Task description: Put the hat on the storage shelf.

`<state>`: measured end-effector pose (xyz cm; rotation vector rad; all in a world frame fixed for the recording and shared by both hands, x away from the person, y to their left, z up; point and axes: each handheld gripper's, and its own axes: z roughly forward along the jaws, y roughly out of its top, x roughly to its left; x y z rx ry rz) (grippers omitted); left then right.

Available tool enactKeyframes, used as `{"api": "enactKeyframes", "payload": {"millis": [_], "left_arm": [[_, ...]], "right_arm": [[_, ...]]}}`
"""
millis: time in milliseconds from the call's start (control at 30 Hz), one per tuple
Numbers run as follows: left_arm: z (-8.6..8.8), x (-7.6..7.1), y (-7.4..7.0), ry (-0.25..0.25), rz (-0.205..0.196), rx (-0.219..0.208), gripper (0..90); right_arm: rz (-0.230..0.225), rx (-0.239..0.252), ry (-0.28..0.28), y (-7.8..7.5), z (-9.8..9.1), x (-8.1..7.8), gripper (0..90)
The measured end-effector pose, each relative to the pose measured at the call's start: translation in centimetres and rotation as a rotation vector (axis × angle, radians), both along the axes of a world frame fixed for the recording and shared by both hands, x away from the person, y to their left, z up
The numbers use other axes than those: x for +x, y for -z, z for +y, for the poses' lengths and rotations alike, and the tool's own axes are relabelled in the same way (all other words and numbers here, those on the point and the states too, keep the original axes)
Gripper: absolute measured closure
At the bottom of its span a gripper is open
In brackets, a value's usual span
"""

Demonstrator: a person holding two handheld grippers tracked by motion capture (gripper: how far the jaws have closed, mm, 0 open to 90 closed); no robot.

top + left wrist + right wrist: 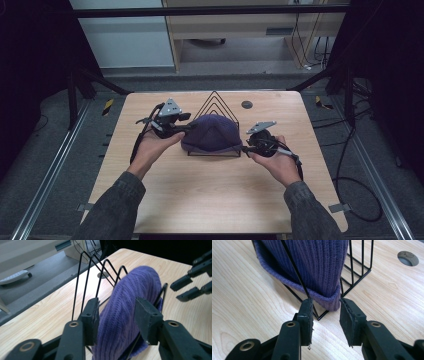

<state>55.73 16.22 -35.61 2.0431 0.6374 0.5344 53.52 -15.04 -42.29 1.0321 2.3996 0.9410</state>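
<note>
- here the purple knit hat [212, 131] sits draped over the wire rack [216, 100] at the desk's [210, 195] middle.
- left gripper [117, 312] straddles the hat, jaws released; right gripper [325, 312] gapes empty at the rack's corner.
- next, likely withdraw both clear of the rack.

Purple ribbed knit hat [212, 131], black wire rack [216, 98], pale woodgrain table [210, 195]
</note>
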Motion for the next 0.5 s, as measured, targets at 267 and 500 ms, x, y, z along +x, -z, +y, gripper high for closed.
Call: {"api": "enactKeyframes", "payload": {"millis": [267, 500], "left_arm": [[-0.3, -1.8, -0.7, -0.010, -0.011, 0.030, 36.6], [-0.8, -4.3, 0.0, -0.002, 0.049, 0.052, 15.1]], "right_arm": [[-0.020, 0.036, -0.003, -0.6, -0.4, -1.2, 56.7], [-0.061, 0.102, 0.003, -1.4, -0.1, -3.3, 34.3]]}}
